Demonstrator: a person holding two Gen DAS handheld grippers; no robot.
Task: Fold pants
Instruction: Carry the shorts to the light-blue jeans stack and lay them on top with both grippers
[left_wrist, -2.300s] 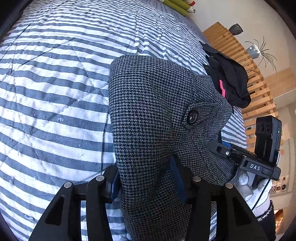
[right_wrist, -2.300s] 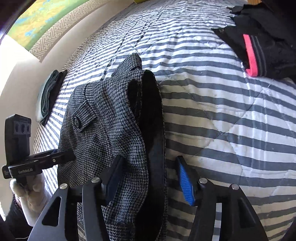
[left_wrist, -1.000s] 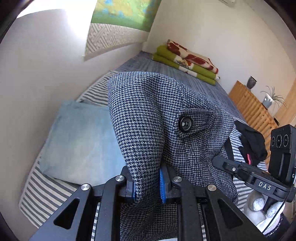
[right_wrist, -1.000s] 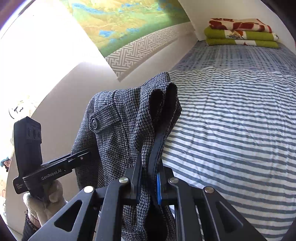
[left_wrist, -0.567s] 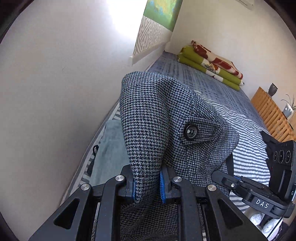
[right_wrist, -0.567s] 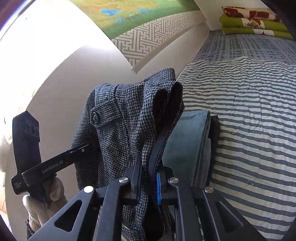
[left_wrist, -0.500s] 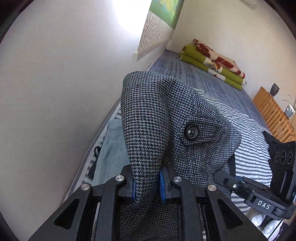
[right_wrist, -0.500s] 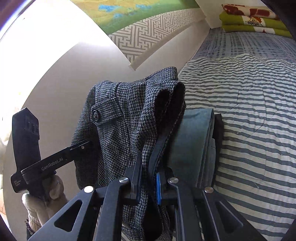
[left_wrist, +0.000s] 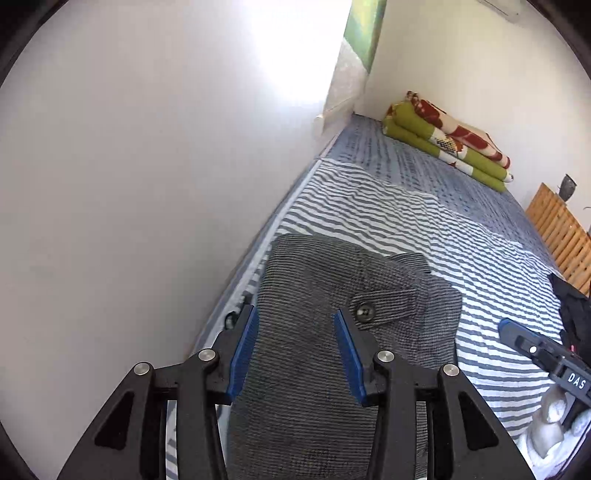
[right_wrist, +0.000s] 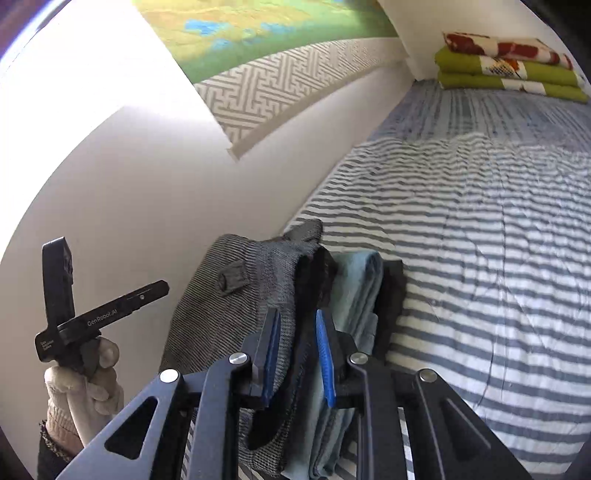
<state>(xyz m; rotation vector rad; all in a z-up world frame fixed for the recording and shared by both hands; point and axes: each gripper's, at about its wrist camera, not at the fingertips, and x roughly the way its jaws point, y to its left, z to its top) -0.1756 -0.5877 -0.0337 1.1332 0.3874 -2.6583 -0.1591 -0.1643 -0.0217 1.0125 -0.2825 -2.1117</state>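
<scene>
A white wall (left_wrist: 129, 184) runs along the left edge of the bed, whose grey-and-white striped cover (right_wrist: 480, 258) stretches away to a green, red and white folded blanket (left_wrist: 447, 147) at the far end. Above the wall hangs a green and yellow picture with a maze-patterned border (right_wrist: 277, 74).

The folded grey houndstooth pants (left_wrist: 314, 332) lie flat at the bed's wall-side edge, button flap (left_wrist: 384, 302) facing up. From my right camera they rest on top of a folded light-blue garment (right_wrist: 354, 295), which itself sits on something black (right_wrist: 391, 295) (only its edge peeks out).

My left gripper (left_wrist: 293, 325) has just been opening: its blue pads (left_wrist: 243, 350) now stand apart over the pants, the cloth lying beneath and between them with no pinch on it. My right gripper (right_wrist: 297, 325) has also just been opening, by less; its pads (right_wrist: 325, 354) have a narrow gap, with the pants' dark folded edge lying in that gap, and I see no pad pressing it.

In the left camera the right gripper's body shows at lower right, with my white-gloved hand (left_wrist: 550, 417) under it; a dark garment (left_wrist: 572, 306) lies farther right beside a wooden slatted frame (left_wrist: 561, 236).
</scene>
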